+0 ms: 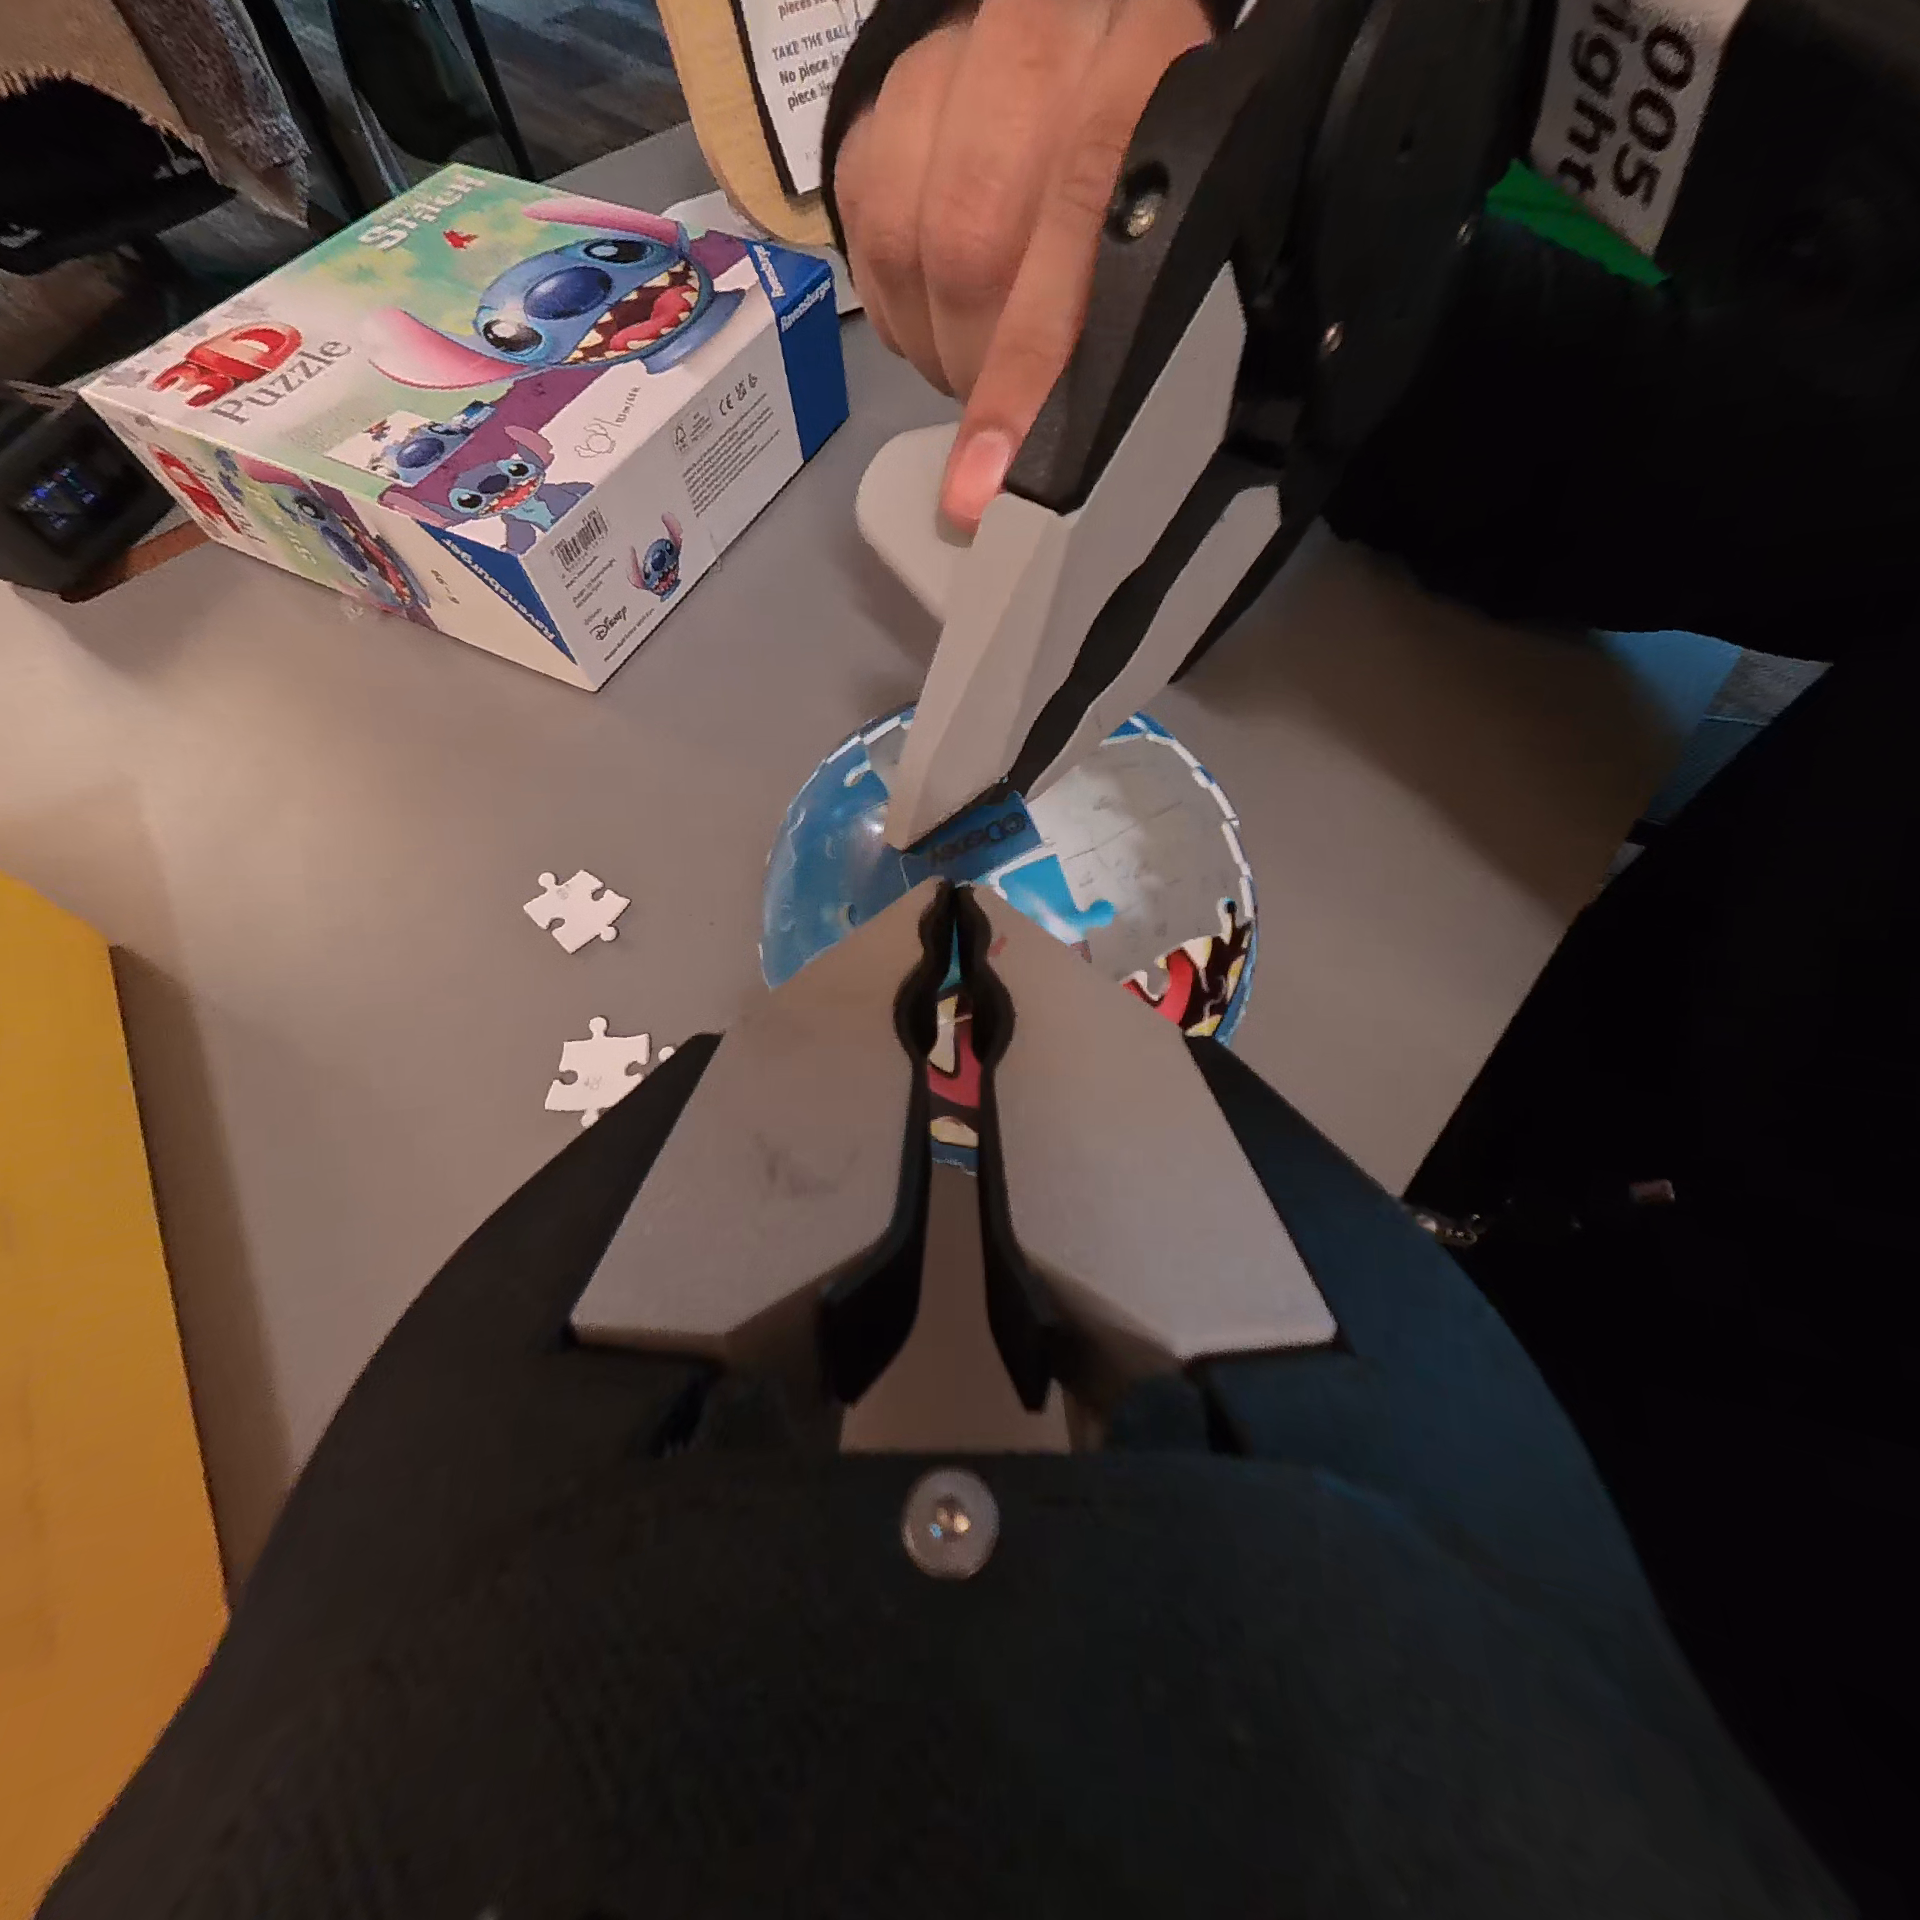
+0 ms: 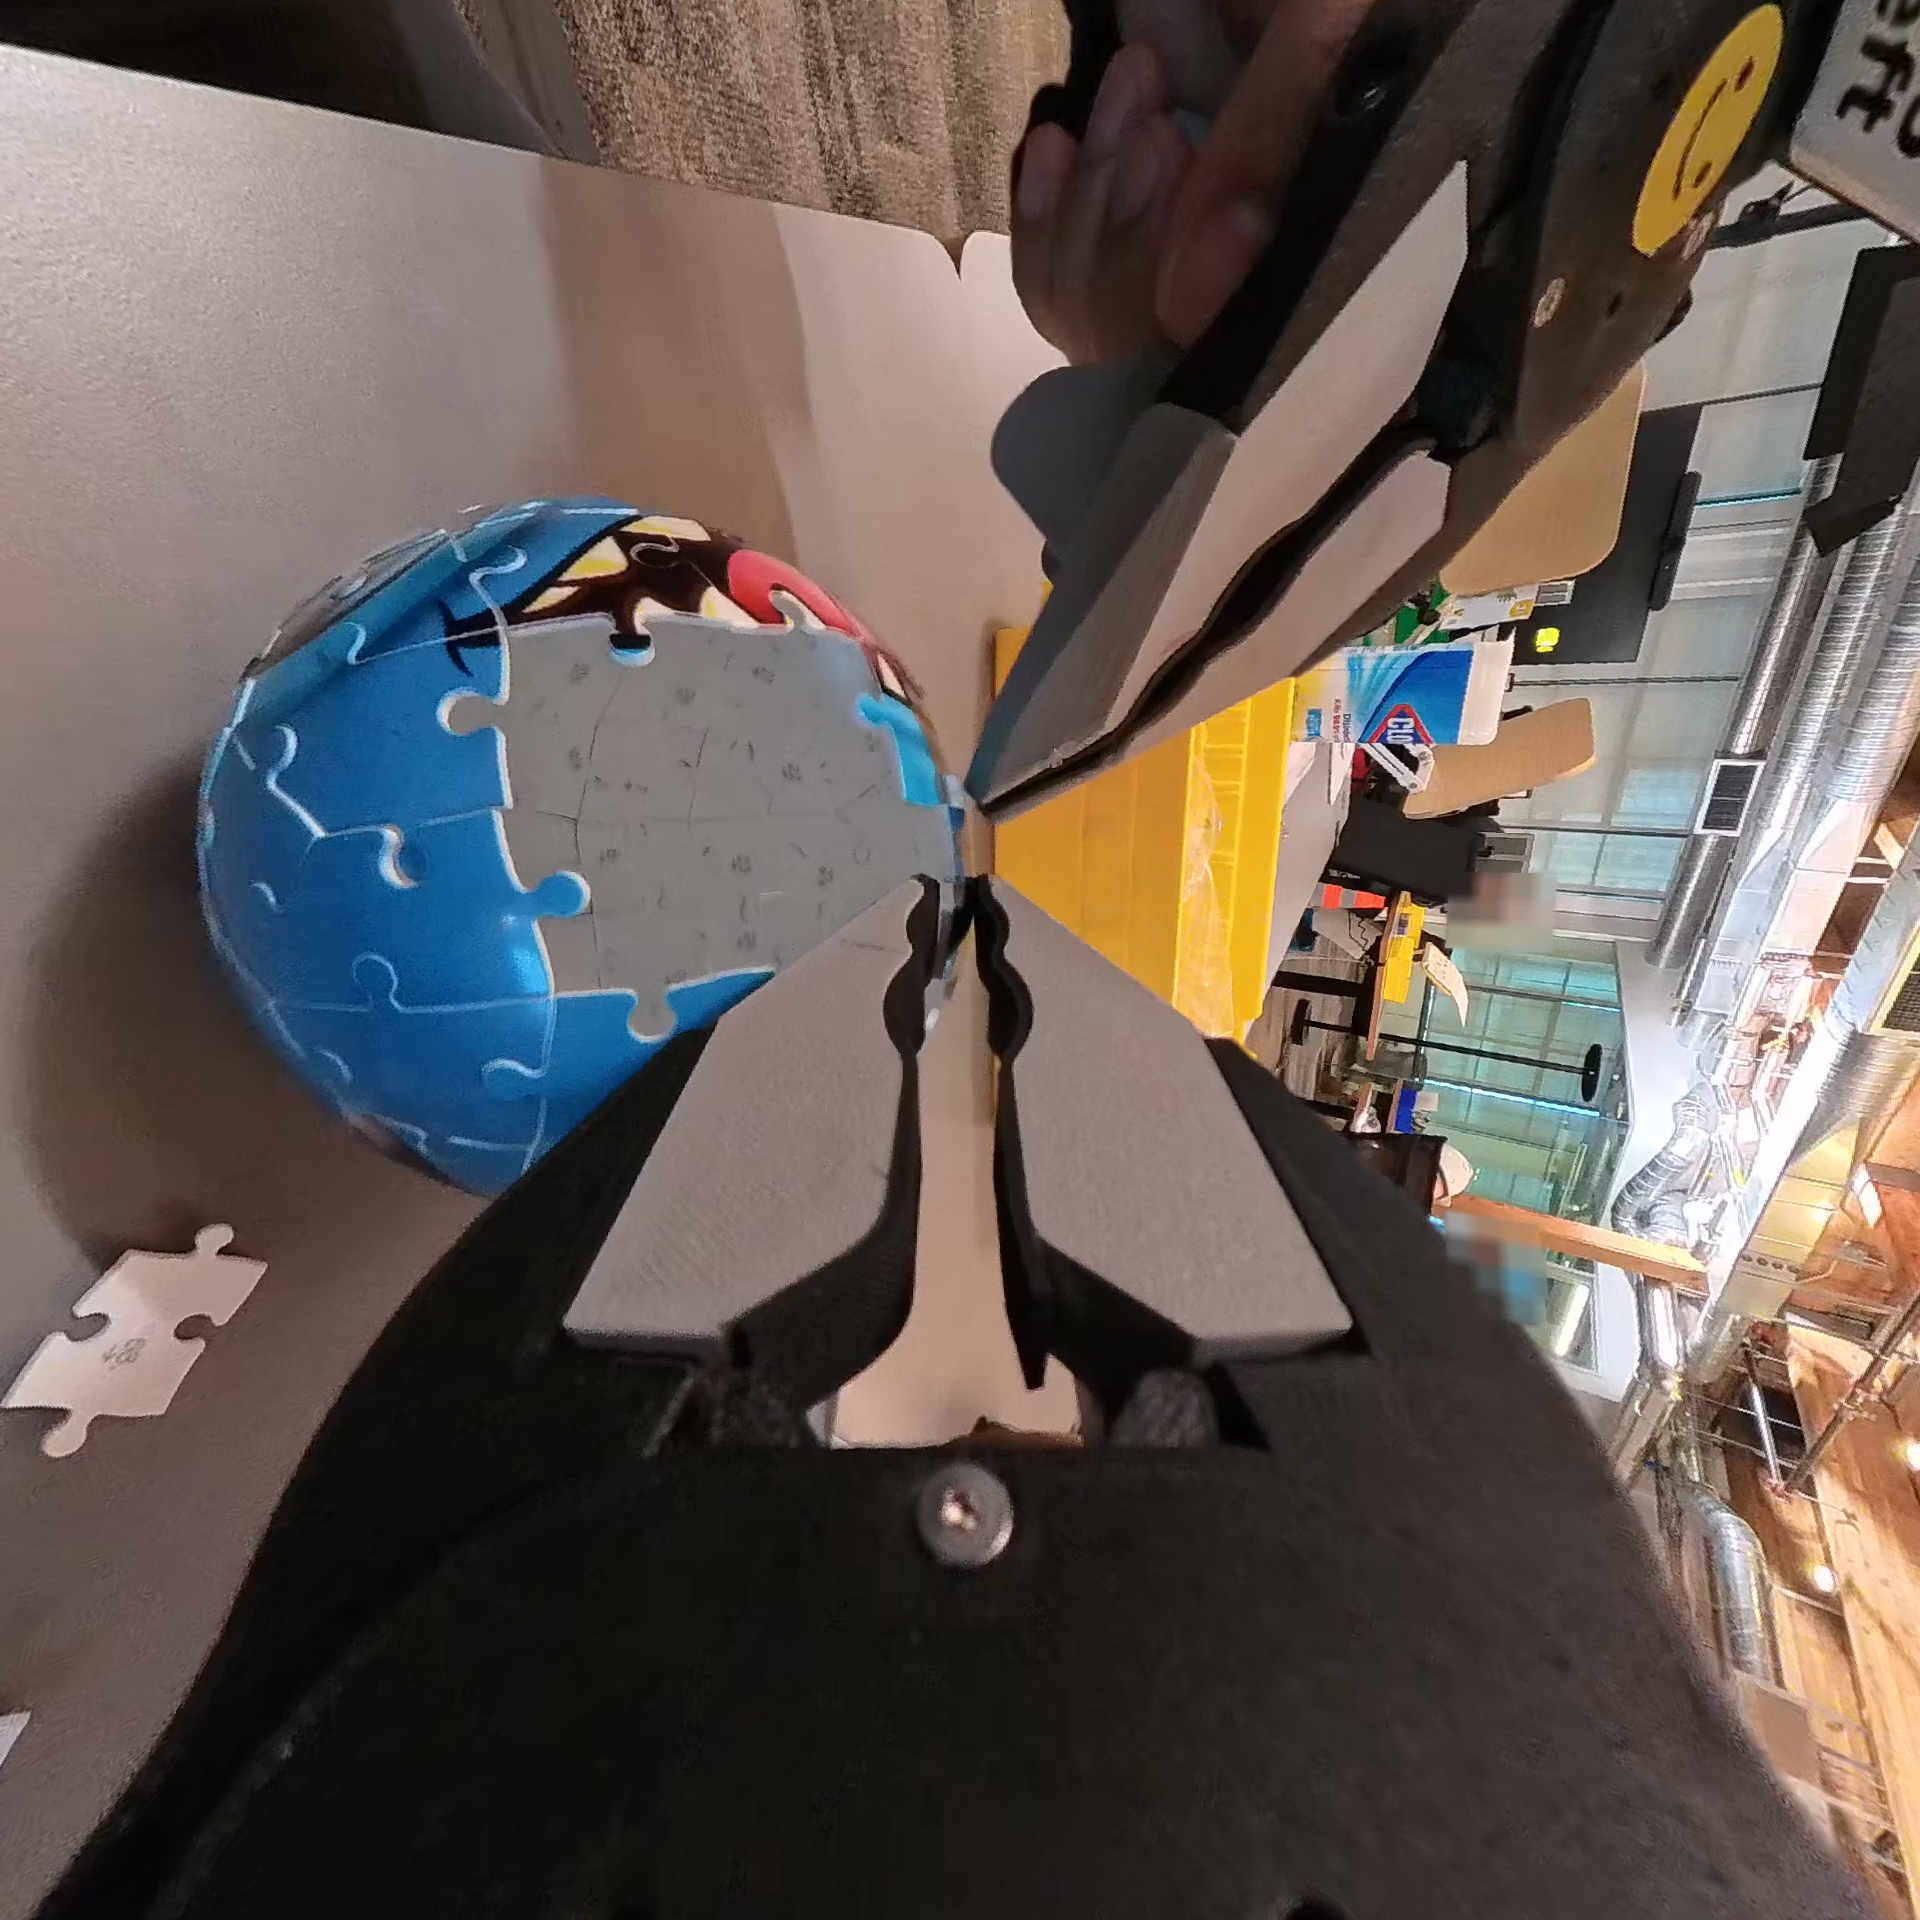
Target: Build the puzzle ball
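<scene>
The puzzle ball (image 1: 1132,862) is a part-built shell, blue outside and grey inside, lying on the grey table (image 1: 343,790) with its opening showing. In the right wrist view the ball (image 2: 416,883) sits left of centre. My left gripper (image 1: 951,902) is shut with its tips at the ball's rim, the shell wall showing between its pads. My right gripper (image 2: 951,891) is shut on a blue puzzle piece (image 1: 977,836) at the rim, right beside the left tips. It comes down from the upper right in the left wrist view (image 1: 925,836). The left gripper (image 2: 979,800) shows in the right wrist view.
Two loose white pieces (image 1: 577,909) (image 1: 603,1070) lie face down left of the ball; one shows in the right wrist view (image 2: 135,1340). The puzzle box (image 1: 468,416) lies at the back left. A yellow bin (image 1: 62,1351) stands beyond the table's left edge.
</scene>
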`<state>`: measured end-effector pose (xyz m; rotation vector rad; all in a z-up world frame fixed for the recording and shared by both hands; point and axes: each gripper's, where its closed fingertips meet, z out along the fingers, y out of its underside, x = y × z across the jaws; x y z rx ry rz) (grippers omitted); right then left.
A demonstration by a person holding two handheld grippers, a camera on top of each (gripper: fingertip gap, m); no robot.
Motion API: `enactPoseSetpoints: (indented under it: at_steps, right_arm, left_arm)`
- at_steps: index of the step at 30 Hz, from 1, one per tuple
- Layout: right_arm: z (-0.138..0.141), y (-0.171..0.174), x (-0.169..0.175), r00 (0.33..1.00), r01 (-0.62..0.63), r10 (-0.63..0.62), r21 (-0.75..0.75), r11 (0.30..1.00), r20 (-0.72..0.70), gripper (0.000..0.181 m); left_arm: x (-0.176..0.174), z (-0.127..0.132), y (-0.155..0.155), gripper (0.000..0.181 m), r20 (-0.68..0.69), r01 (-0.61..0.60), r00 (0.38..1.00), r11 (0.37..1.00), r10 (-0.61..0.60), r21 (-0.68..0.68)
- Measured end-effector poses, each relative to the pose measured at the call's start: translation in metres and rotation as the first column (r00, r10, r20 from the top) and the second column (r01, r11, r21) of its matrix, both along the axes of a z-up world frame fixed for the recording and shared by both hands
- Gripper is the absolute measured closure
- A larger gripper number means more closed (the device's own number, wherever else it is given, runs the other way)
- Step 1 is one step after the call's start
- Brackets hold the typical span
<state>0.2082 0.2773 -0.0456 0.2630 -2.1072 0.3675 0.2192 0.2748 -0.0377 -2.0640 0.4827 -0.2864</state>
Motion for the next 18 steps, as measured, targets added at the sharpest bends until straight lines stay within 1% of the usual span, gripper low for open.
enactPoseSetpoints:
  at_steps: [1,6,12,16,18]
  right_arm:
    - [0.000,0.000,0.000,1.000,-0.004,0.004,0.003,1.000,-0.004,0.178]
    - [0.000,0.000,0.001,1.000,0.000,0.000,-0.009,1.000,0.015,0.176]
    - [0.004,0.001,0.009,0.997,-0.012,0.019,-0.081,0.997,0.081,0.169]
    - [0.009,-0.001,0.017,0.988,-0.034,0.059,-0.167,0.985,0.144,0.171]
    - [0.015,-0.001,0.020,0.981,-0.034,0.078,-0.237,0.971,0.178,0.176]
  left_arm:
    - [0.001,0.000,0.000,0.181,0.014,0.010,1.000,1.000,-0.010,-0.002]
    - [0.002,-0.001,0.002,0.181,0.009,0.020,1.000,1.000,-0.020,0.000]
    - [0.002,0.000,0.002,0.181,0.000,0.025,1.000,1.000,-0.025,0.001]
    - [0.003,0.000,0.004,0.181,-0.006,0.031,1.000,1.000,-0.031,0.003]
    - [0.003,0.000,0.004,0.181,-0.006,0.033,0.999,0.999,-0.033,0.003]
